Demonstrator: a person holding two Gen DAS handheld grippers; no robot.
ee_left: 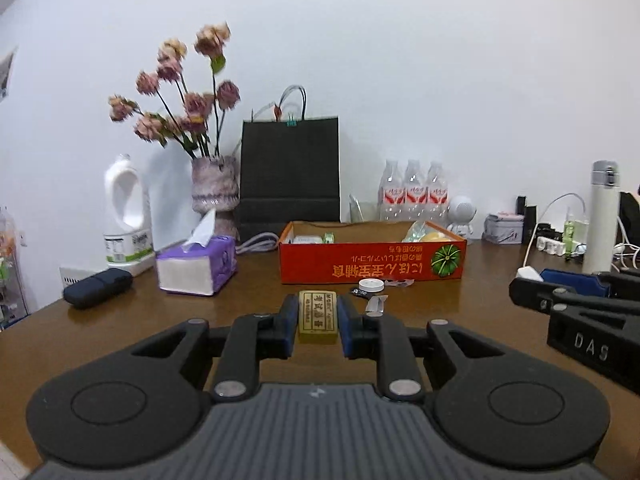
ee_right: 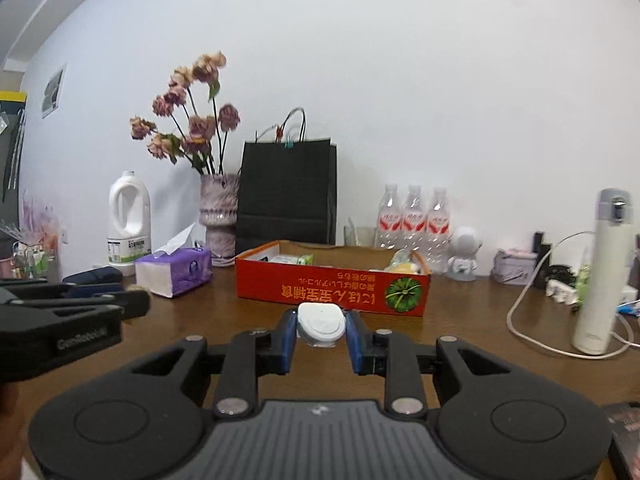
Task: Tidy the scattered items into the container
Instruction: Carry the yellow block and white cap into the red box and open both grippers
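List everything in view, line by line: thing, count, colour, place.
box: 1, red, desk centre, some items inside
yellow block: 1, olive-yellow, in left claw
white case: 1, white, in right claw
round tin: 1, white, before the box
wrappers: few, dark and silver, before the box
tissue pack: 1, purple, left of box
paper bag: 1, black, behind box
vase of flowers: 1, pink, back left
water bottles: 3, clear, back right
flask: 1, white, far right
left claw: black, blue pads
right claw: same

box point(ee_left: 372, 258) orange-red, green pumpkin print | tissue pack point(ee_left: 196, 266) purple | bag point(ee_left: 290, 172) black
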